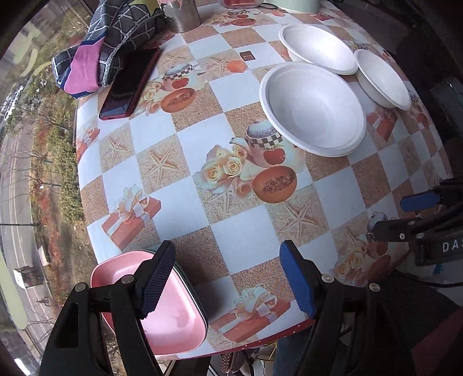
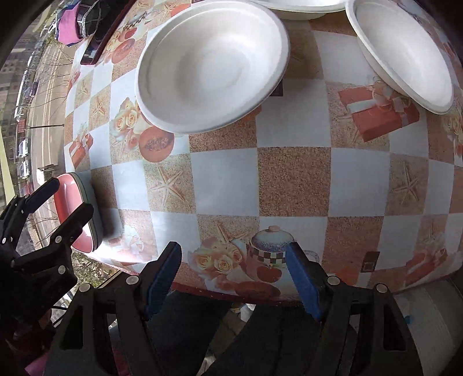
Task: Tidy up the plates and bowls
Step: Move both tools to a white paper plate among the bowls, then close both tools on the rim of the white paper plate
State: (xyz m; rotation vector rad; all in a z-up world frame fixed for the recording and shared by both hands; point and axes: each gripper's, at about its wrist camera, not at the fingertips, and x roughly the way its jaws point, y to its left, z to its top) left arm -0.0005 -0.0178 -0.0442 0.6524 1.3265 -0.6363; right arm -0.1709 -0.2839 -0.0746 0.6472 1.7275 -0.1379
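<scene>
Three white bowls sit on the patterned table: a large near one, a far one and a smaller right one. A stack of square plates with a pink one on top lies at the table's near left corner. My left gripper is open, its left finger over the pink plate, its right finger over bare table. It also shows in the right wrist view. My right gripper is open and empty above the table's front edge, and shows in the left wrist view.
A dark red phone and a folded checked cloth lie at the far left. A metal cup and other containers stand at the back. The table edge borders a window over a street.
</scene>
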